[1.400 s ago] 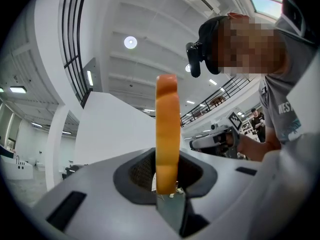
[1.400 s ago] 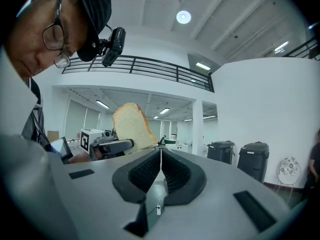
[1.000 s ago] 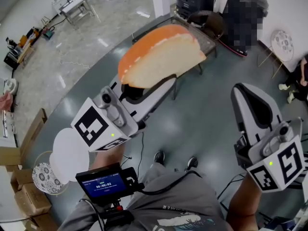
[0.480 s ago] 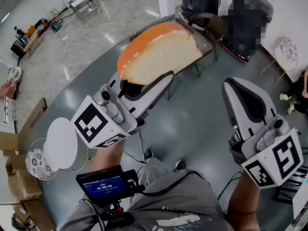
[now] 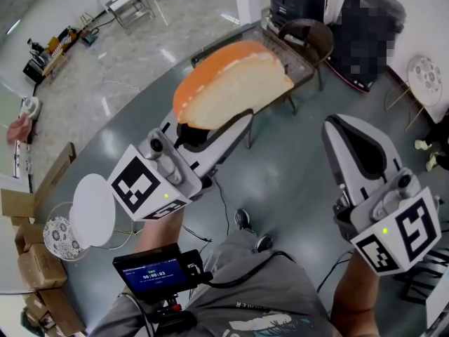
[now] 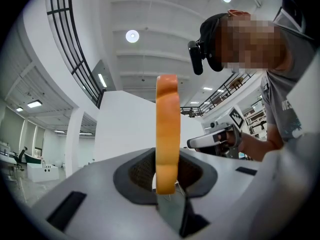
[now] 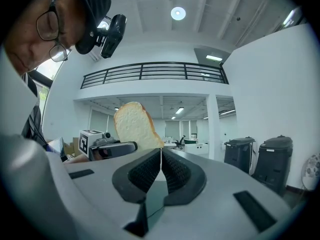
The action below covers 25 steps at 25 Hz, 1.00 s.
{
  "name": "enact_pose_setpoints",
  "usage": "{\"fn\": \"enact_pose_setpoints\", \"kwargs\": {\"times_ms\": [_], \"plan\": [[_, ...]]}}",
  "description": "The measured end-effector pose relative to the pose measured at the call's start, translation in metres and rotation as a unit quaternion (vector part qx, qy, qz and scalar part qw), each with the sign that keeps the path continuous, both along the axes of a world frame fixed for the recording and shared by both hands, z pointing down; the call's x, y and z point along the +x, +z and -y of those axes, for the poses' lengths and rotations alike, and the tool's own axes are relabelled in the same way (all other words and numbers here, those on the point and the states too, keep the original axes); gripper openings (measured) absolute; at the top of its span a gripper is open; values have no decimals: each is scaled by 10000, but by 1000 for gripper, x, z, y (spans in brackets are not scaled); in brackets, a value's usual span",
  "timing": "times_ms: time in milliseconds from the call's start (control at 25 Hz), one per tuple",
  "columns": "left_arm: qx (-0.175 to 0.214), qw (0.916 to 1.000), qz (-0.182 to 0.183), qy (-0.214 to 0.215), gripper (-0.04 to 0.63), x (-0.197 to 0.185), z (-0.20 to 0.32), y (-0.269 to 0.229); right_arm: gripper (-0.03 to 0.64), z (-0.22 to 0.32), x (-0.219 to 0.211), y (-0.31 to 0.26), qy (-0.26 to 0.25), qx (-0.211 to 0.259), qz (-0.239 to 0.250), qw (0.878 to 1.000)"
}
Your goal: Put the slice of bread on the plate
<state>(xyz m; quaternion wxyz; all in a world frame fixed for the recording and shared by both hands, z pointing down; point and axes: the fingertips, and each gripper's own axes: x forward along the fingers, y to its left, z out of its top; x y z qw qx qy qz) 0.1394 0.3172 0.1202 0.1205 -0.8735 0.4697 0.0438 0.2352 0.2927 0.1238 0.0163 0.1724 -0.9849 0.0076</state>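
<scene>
A slice of bread (image 5: 231, 83) with an orange crust is held up in the air, clamped at its lower edge by my left gripper (image 5: 210, 128). In the left gripper view the slice of bread (image 6: 166, 129) stands edge-on between the dark pads. My right gripper (image 5: 354, 146) is level with it on the right, shut with nothing between its jaws. From the right gripper view the bread (image 7: 135, 126) shows above the left gripper (image 7: 107, 146). A plain white plate (image 5: 91, 209) stands low at the left, far below the bread.
A patterned plate (image 5: 59, 237) and cardboard boxes (image 5: 31, 272) sit beside the white plate. A glass-topped table (image 5: 295, 55) with a chair (image 5: 309, 34) lies ahead. Dark bins (image 7: 272, 156) stand to the right, and another patterned plate (image 5: 426, 76) at far right. Cables cross the grey floor.
Both grippers have travelled across the room with the person, the bread still clamped in the left one. The floor, the table and the white plate have shifted in the head view.
</scene>
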Motion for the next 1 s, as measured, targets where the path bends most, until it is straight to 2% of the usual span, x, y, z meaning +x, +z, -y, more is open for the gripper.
{"fn": "enact_pose_setpoints", "kwargs": {"times_ms": [240,560,840,1000], "plan": [[-42,9999,-21,125,91,-24,32,14,9,29,-29,14,77,7,-49,10000],[50,9997,53,212,91,-67,43,6,9,41,-73,3,242,80,-57,9997],[-7,9997,-39,229,91,-89,99,15,9,93,-96,13,221,56,-162,9996],[-46,9999,-26,106,91,-86,134,21,9,133,-91,18,145,25,-141,9998]]}}
